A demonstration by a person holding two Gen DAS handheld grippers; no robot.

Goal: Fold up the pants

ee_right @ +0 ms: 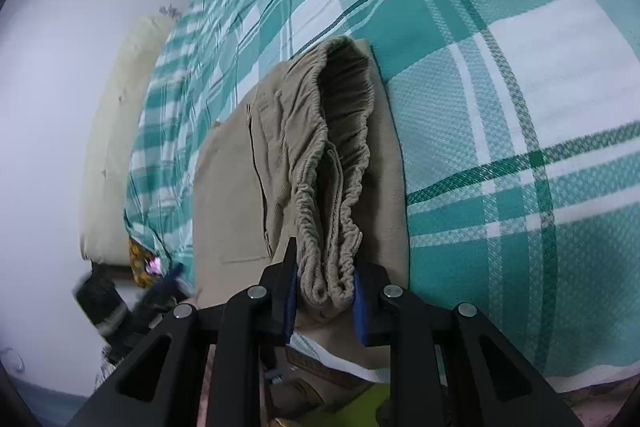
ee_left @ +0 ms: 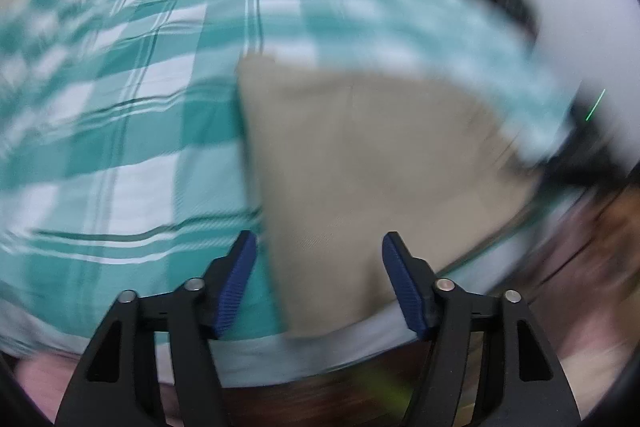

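Observation:
Khaki pants (ee_right: 240, 187) lie folded on a bed with a teal and white checked cover (ee_right: 500, 107). Their gathered elastic waistband (ee_right: 340, 155) runs away from my right gripper (ee_right: 325, 281), which is shut on the near end of it, with bunched cloth between the blue pads. In the blurred left wrist view the pants (ee_left: 360, 155) show as a smooth tan panel near the bed's edge. My left gripper (ee_left: 319, 267) hangs over that panel's near end with its jaws apart. Its blue pads (ee_left: 236, 287) touch no cloth.
The bed's near edge (ee_left: 280, 351) meets a dark wooden floor (ee_left: 320, 399). A cream mattress side (ee_right: 112, 131) and a white wall (ee_right: 44, 107) are at the left of the right wrist view. Dark clutter (ee_right: 104, 303) lies on the floor there.

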